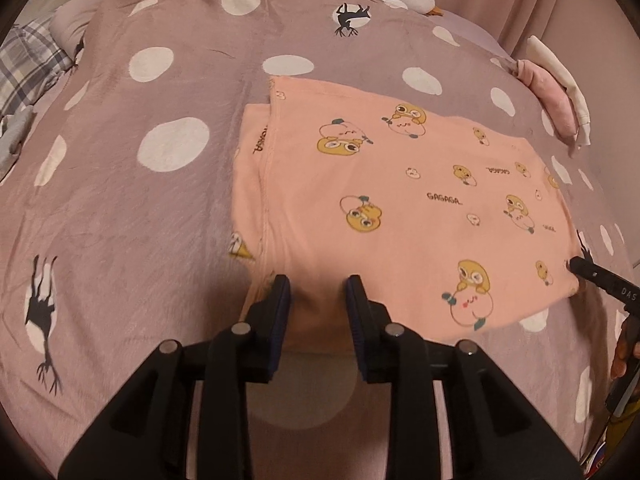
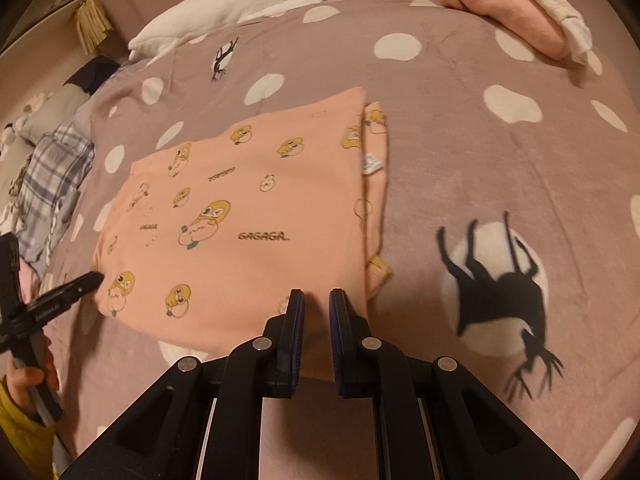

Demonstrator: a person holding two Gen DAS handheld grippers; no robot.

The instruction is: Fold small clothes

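Left gripper w/ jaws apart, right gripper pinching peach garment edge, we're squaring fold; next needs fold-over.

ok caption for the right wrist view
Right hand-held gripper at the near edge of a folded peach shirt on a dotted blanket.

garment: your peach-pink garment printed with yellow cartoon ducks, peaches and "GAGAGA" lettering | state: folded into a flat, roughly rectangular stack, top layer smooth | detail: lower layer sticks out along one side edge, white label showing there | place: lies flat on the mauve polka-dot bedspread
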